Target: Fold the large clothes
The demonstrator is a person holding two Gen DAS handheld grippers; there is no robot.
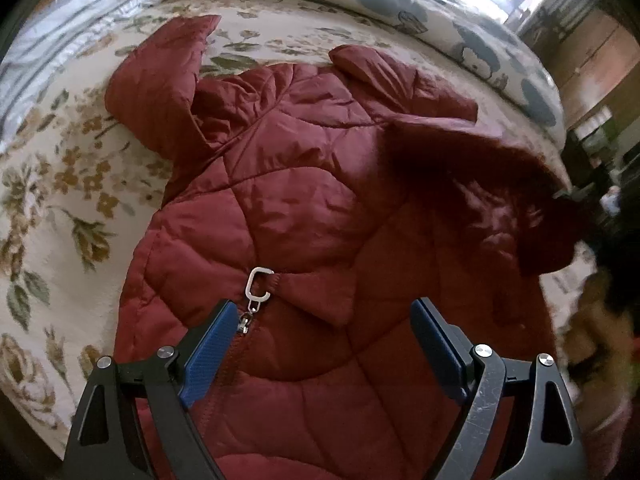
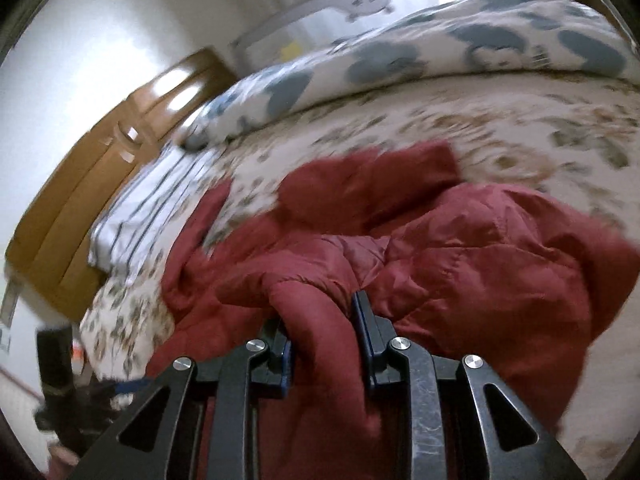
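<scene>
In the left wrist view, a red quilted jacket [image 1: 304, 200] is seen spread on a floral bedspread [image 1: 52, 184], with one sleeve [image 1: 160, 76] stretched toward the far left and another part folded over at the right. A silver zipper pull [image 1: 258, 286] lies on the jacket just beyond the blue-padded fingers. The left gripper [image 1: 324, 340] is held above the jacket with its fingers wide apart, and nothing is gripped between them. A blue-patterned duvet [image 1: 440, 12] is bunched along the far edge of the bed.

In the right wrist view, which is blurred, the right gripper [image 2: 320, 316] is clamped on a bunched fold of the jacket [image 2: 460, 256], the fabric being squeezed between the fingers and draped toward the camera. A wooden headboard [image 2: 100, 184] and a striped pillow [image 2: 152, 200] are seen at the left.
</scene>
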